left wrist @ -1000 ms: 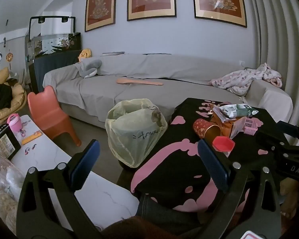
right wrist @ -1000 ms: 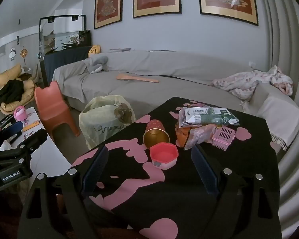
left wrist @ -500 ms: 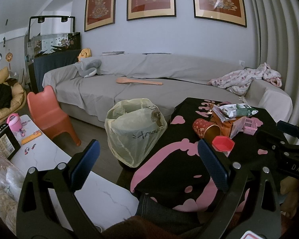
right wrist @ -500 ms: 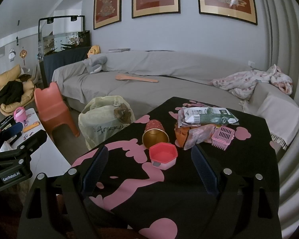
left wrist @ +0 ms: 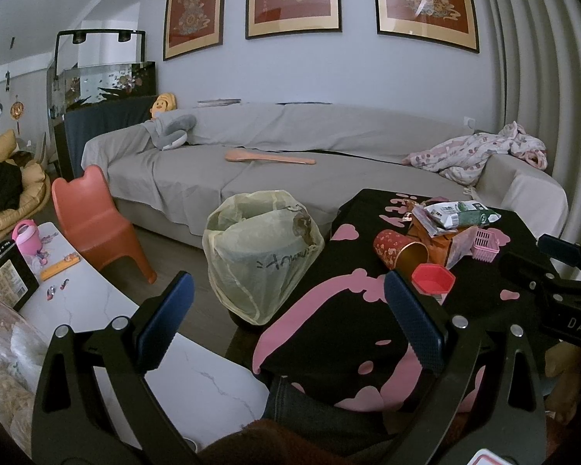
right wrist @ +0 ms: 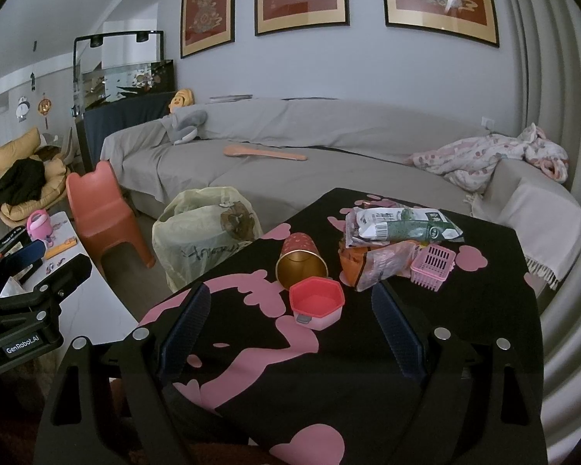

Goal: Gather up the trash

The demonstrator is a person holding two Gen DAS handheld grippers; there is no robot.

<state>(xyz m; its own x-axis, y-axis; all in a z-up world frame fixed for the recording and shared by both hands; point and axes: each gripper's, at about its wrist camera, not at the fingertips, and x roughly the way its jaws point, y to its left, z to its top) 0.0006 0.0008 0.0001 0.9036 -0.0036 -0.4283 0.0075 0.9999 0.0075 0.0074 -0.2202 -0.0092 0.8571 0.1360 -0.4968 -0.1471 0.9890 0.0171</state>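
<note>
Grey sofa [right wrist: 329, 170] and three framed prints fill the wall ahead of us. Below them a table under a black cloth [right wrist: 368, 348] with pink blotches carries the trash. Our right tongs [right wrist: 290, 329] hang just above the cloth with both fingers spread wide and nothing between them; a pink tub [right wrist: 317, 302] sits just ahead of the gap. Beyond it a gold-lined can [right wrist: 300, 259] lies on its side, mouth toward us. Right of the can are a heap of wrappers [right wrist: 395, 228] and a small pink basket [right wrist: 433, 265] touching it. Our left tongs [left wrist: 286, 325] are likewise released and empty. Ahead of them, beside the table's left edge, stands a yellow bag [left wrist: 261, 248], its mouth open. Farther left are an orange chair [left wrist: 97, 221] and a white table [left wrist: 197, 379].
</note>
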